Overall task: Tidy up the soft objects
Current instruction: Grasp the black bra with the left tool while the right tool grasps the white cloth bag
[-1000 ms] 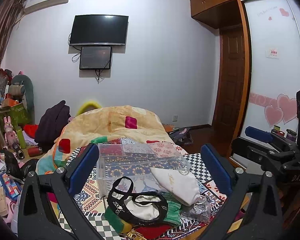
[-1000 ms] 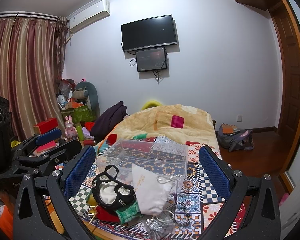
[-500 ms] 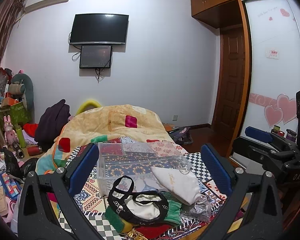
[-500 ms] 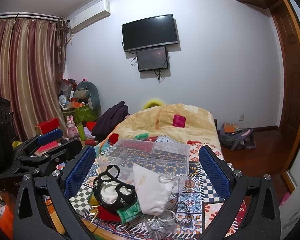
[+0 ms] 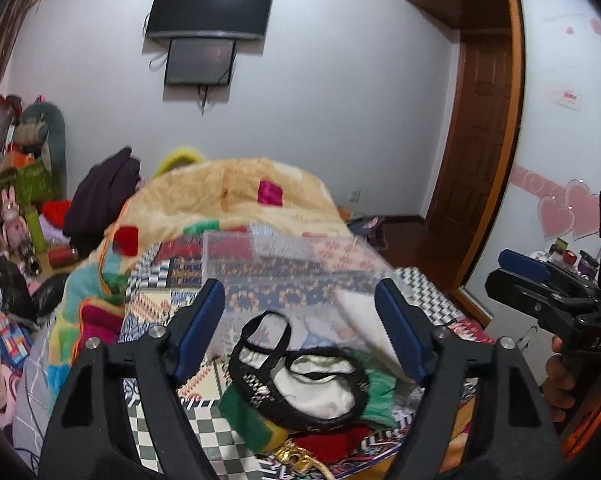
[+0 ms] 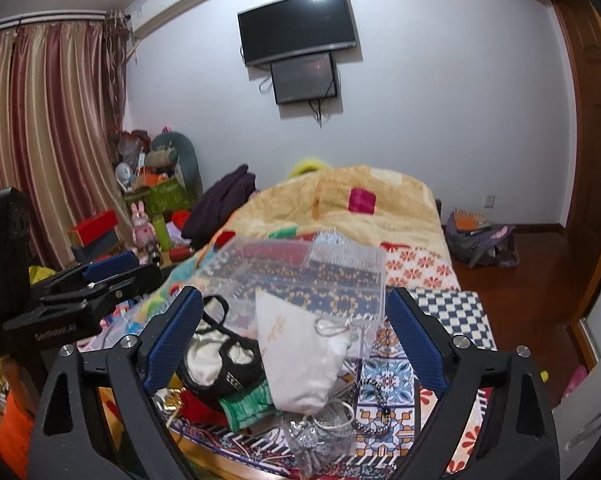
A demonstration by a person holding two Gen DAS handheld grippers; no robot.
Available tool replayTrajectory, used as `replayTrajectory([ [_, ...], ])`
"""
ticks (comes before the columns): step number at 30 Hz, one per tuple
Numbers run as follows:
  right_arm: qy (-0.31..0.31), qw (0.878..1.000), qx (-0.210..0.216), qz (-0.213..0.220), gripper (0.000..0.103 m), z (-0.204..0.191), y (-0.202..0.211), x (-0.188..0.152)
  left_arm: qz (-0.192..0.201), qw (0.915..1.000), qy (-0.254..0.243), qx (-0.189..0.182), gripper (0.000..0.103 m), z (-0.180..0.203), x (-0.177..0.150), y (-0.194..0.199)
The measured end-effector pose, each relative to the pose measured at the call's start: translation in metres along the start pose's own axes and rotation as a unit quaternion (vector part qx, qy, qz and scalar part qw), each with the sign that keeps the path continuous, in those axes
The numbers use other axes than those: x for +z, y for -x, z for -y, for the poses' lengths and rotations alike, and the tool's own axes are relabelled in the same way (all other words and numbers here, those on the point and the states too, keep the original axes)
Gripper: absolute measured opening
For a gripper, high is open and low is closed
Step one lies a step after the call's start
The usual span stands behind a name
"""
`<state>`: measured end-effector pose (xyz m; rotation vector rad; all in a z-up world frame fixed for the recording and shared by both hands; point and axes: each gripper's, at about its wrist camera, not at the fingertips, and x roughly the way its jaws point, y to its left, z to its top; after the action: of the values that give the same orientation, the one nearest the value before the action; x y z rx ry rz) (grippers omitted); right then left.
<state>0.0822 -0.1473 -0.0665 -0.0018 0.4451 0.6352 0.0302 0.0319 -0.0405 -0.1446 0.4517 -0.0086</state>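
Note:
A pile of soft things lies on the patterned cloth at the bed's near end: a black-trimmed white bra (image 5: 300,380) (image 6: 216,360), a white drawstring pouch (image 6: 300,360) (image 5: 364,320), green cloth (image 5: 244,408) (image 6: 244,404) and red cloth (image 6: 196,404). A clear plastic box (image 5: 284,272) (image 6: 312,280) stands just behind the pile. My left gripper (image 5: 300,332) is open, its blue pads astride the bra and a little above it. My right gripper (image 6: 292,336) is open above the pile, empty.
The bed's yellow quilt (image 5: 228,192) rises behind the box. Silver bangles and a crinkled bag (image 6: 320,428) lie at the cloth's front edge. Clutter and toys (image 6: 148,216) fill the floor on the left; a bag (image 6: 480,240) and wooden door (image 5: 480,140) are on the right.
Both grippers have moved forward and down toward the pile, which now looms larger. The left gripper's pads now frame the bra. Nothing has been picked up.

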Motion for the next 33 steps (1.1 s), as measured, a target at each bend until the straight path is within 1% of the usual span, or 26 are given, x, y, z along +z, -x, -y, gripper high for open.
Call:
replayTrajectory([
  [2,-0.002,1.0,0.001,-0.019,0.087,0.003,-0.01,-0.005,-0.017,0.9998,0.002,0.005,0.069,-0.005,-0.006,-0.011],
  [5,-0.009,0.999,0.003,-0.049,0.083,0.007,-0.023,-0.013,-0.043,0.999,0.004,0.013,0.066,-0.012,-0.017,-0.028],
  [9,-0.014,0.996,0.008,-0.083,0.082,0.009,-0.036,-0.023,-0.079,0.9964,0.011,0.029,0.061,-0.025,-0.033,-0.05],
  [12,-0.005,0.995,0.012,-0.102,0.082,0.006,-0.046,-0.029,-0.099,0.9942,0.024,0.035,0.058,-0.037,-0.043,-0.062],
  [14,0.004,0.994,0.013,-0.112,0.082,0.003,-0.051,-0.033,-0.113,0.9925,0.034,0.034,0.051,-0.044,-0.049,-0.068],
  [15,0.007,0.993,0.014,-0.117,0.082,0.003,-0.054,-0.034,-0.12,0.9915,0.04,0.029,0.049,-0.047,-0.051,-0.072],
  [17,0.013,0.992,0.016,-0.128,0.082,0.001,-0.06,-0.037,-0.13,0.9901,0.047,0.02,0.041,-0.05,-0.055,-0.078],
  [18,0.014,0.991,0.015,-0.132,0.082,0.001,-0.063,-0.039,-0.135,0.9896,0.048,0.016,0.039,-0.051,-0.057,-0.081],
  [19,0.015,0.99,0.012,-0.137,0.082,0.001,-0.067,-0.04,-0.137,0.9894,0.047,0.013,0.034,-0.05,-0.058,-0.083],
  [21,0.012,0.989,0.008,-0.147,0.073,0.004,-0.074,-0.043,-0.135,0.9899,0.042,0.01,0.031,-0.048,-0.06,-0.082],
  [23,0.002,0.987,0.008,-0.159,0.054,0.009,-0.08,-0.045,-0.125,0.9916,0.033,0.011,0.025,-0.044,-0.06,-0.08],
  [24,-0.004,0.987,0.011,-0.163,0.05,0.011,-0.082,-0.046,-0.121,0.9921,0.03,0.011,0.024,-0.042,-0.06,-0.079],
  [25,-0.009,0.986,0.012,-0.166,0.041,0.013,-0.083,-0.046,-0.117,0.9926,0.028,0.012,0.02,-0.04,-0.059,-0.078],
  [26,-0.015,0.986,0.014,-0.168,0.035,0.016,-0.083,-0.047,-0.113,0.9932,0.027,0.011,0.014,-0.039,-0.059,-0.076],
  [29,-0.024,0.987,0.016,-0.159,0.029,0.018,-0.078,-0.045,-0.106,0.9939,0.031,0.004,0.013,-0.036,-0.054,-0.07],
  [33,-0.03,0.99,0.025,-0.135,0.025,0.016,-0.064,-0.038,-0.091,0.9955,0.029,0.001,0.011,-0.032,-0.046,-0.06],
])
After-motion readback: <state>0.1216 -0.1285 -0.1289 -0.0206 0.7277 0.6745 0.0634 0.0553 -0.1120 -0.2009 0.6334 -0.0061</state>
